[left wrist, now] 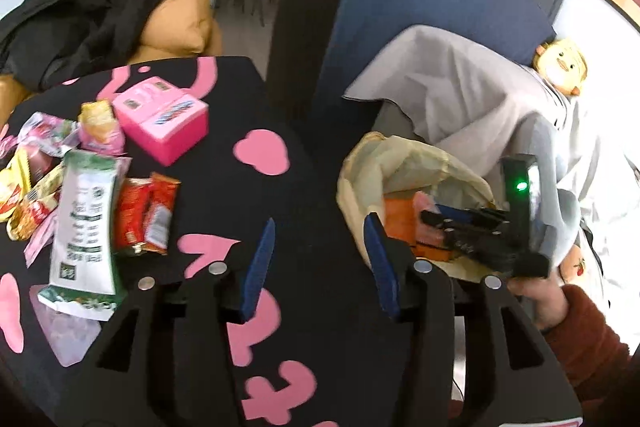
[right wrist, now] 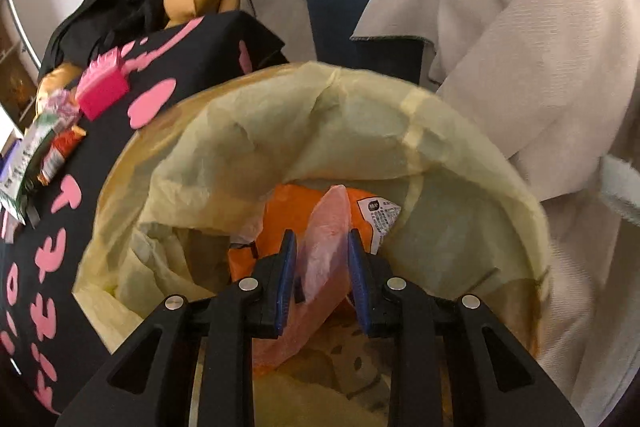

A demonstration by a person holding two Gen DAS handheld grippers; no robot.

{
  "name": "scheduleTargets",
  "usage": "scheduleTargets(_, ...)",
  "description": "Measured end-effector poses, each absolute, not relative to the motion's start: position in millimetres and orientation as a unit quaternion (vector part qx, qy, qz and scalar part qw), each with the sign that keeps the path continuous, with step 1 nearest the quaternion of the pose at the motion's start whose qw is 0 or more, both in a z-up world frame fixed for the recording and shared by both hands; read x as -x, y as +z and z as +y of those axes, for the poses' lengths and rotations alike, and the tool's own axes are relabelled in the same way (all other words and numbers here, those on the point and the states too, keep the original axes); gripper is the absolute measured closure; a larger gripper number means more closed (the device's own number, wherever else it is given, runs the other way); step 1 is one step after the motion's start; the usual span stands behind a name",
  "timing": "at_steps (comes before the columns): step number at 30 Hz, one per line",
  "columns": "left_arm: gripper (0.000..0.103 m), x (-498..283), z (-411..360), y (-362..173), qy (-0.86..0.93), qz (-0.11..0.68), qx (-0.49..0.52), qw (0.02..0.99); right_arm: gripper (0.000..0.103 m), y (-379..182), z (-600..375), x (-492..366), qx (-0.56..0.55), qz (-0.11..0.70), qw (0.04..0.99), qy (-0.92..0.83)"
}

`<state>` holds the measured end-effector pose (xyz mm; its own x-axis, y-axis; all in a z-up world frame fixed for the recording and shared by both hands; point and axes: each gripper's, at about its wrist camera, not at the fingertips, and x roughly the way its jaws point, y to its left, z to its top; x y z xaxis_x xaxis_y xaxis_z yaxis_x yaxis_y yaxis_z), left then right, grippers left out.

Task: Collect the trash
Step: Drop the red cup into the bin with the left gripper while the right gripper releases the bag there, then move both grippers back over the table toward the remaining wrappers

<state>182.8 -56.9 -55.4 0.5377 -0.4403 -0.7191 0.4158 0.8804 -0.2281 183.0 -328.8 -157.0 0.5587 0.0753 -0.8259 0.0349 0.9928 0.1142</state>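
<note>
Right gripper clamps pink wrapper over yellow-lined bin, orange packet inside. Left gripper spread, empty, above black table. Remaining wrappers lie far left beside pink box.

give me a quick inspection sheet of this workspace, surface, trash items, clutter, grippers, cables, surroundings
Surface: black cloth with pink shapes.
Job's things: white-green pouch, red wrappers on the cloth; yellow-lined bin holds an orange packet.
Clutter: pink box.
Grippers: left gripper open, empty; right gripper shut on a pink plastic wrapper over the bin.
Cables: nothing seen.
Surroundings: grey blanket, tan cushions.
</note>
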Motion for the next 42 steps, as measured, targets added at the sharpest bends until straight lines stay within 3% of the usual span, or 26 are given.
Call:
scheduleTargets(5, 0.052, -179, -33, -61, -0.241, 0.400, 0.024, 0.884, 0.074, -147, -331, -170, -0.062, 0.459, 0.886, -0.001)
scheduleTargets(11, 0.049, -175, 3, -61, -0.221, 0.388, 0.044, 0.894, 0.053, -130, -334, -150, -0.070, 0.439, 0.896, -0.006)
scheduleTargets(23, 0.044, -163, 123, -57, -0.097, 0.338, 0.085, 0.932, 0.052, -66, -266, -136, -0.056, 0.365, 0.926, 0.080)
scheduleTargets(33, 0.044, -146, 218, -66, -0.058, 0.334, 0.096, 0.936, 0.052, -88, -134, -183, -0.021, 0.385, 0.898, 0.211)
scheduleTargets(42, 0.044, -219, 241, -65, -0.084, 0.307, 0.017, 0.948, 0.052, -75, -110, -224, 0.022, 0.323, 0.932, 0.162)
